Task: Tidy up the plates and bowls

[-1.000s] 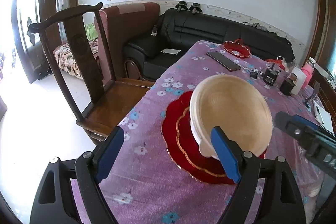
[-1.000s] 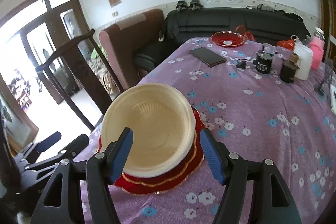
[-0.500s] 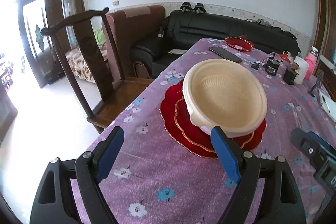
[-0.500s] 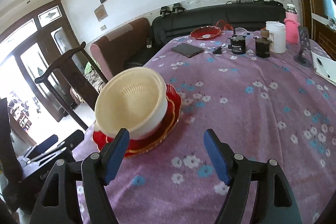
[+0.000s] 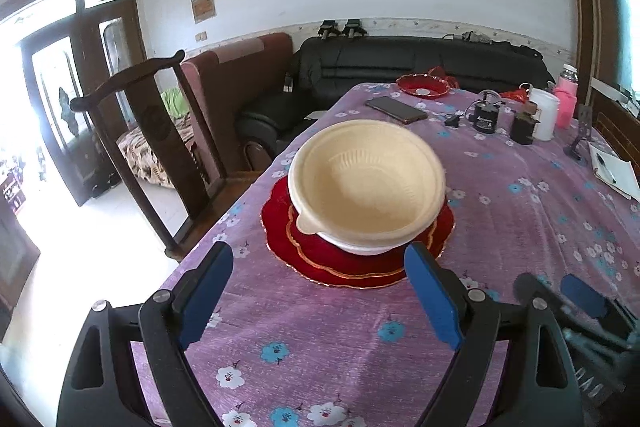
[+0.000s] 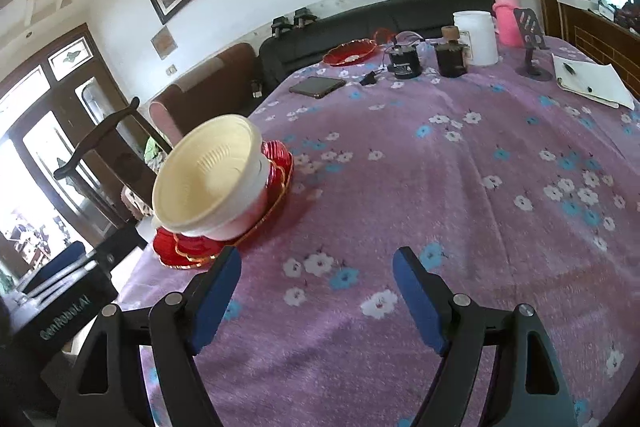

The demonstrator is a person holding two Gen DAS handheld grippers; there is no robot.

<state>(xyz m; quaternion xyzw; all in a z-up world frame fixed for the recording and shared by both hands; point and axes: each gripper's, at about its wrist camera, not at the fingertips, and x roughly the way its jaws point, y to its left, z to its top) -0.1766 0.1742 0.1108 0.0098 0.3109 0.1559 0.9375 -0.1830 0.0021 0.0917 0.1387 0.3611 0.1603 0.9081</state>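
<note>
The cream bowl (image 5: 366,187) is sitting nested on a second white bowl, and the pair is resting on the stacked red plates (image 5: 356,247) near the worktop (image 5: 520,211) edge closest to the wooden chair (image 5: 132,115). Both grippers are standing clear of the stack. The left gripper (image 5: 320,295) is pointing at it with its fingers spread wide and nothing between them. The right gripper (image 6: 316,297) is aimed past the stack over bare purple cloth, its jaws having just been opening, with nothing between them.

The main risk is lying in the stack itself. In the right wrist view the cream bowl is leaning toward the worktop edge rather than sitting level, so a nudge from a returning finger could be tipping it off the lower bowl and over the side toward the chair. The plates are also lying close to that edge, and a push on their rim could be sliding them outward on the soft cloth. Another red plate (image 6: 351,51) is waiting at the far end beside the phone (image 6: 318,87); reaching for it is likely carrying an arm over the stack.
</note>
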